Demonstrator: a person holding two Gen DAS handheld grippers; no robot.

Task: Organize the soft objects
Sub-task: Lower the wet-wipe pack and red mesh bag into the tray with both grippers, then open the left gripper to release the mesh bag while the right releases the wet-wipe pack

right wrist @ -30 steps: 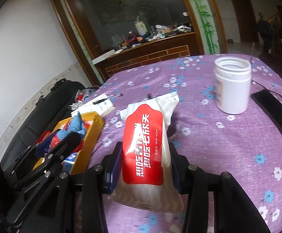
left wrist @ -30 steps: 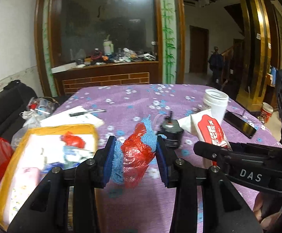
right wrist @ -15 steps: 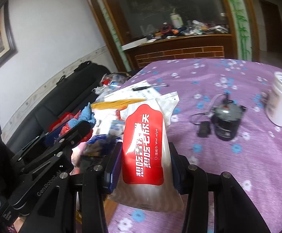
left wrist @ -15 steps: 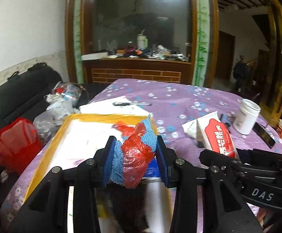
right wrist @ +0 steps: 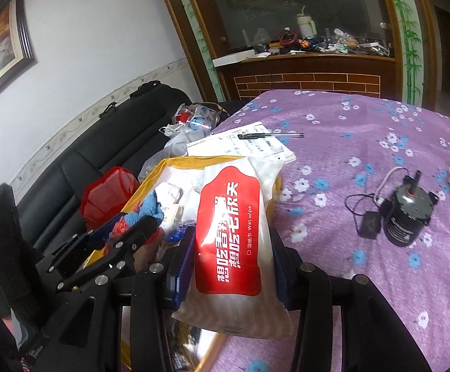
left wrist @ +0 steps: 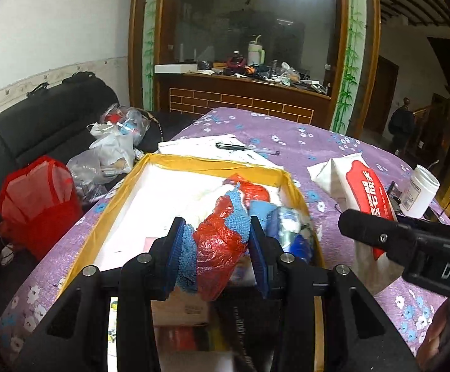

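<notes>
My left gripper [left wrist: 215, 254] is shut on a bundle of red plastic and blue cloth [left wrist: 221, 241] and holds it above the yellow-rimmed box [left wrist: 125, 192], which holds white, red and blue soft items. My right gripper [right wrist: 231, 263] is shut on a white wet-wipe pack with a red label [right wrist: 228, 235], held over the box's right edge [right wrist: 150, 173]. The pack also shows in the left wrist view [left wrist: 364, 186], with the right gripper's finger [left wrist: 380, 232] below it. The left gripper shows in the right wrist view [right wrist: 125, 232].
On the purple flowered tablecloth [right wrist: 364, 130] lie papers with a pen [right wrist: 269, 135], a small black motor with a cable [right wrist: 407, 214] and a white jar [left wrist: 420, 190]. A black sofa [left wrist: 32, 130] at left holds a red bag [left wrist: 38, 204] and plastic bags [left wrist: 113, 148].
Both grippers have moved left with their loads, from over the table to over the yellow-rimmed box. The grips have not changed.
</notes>
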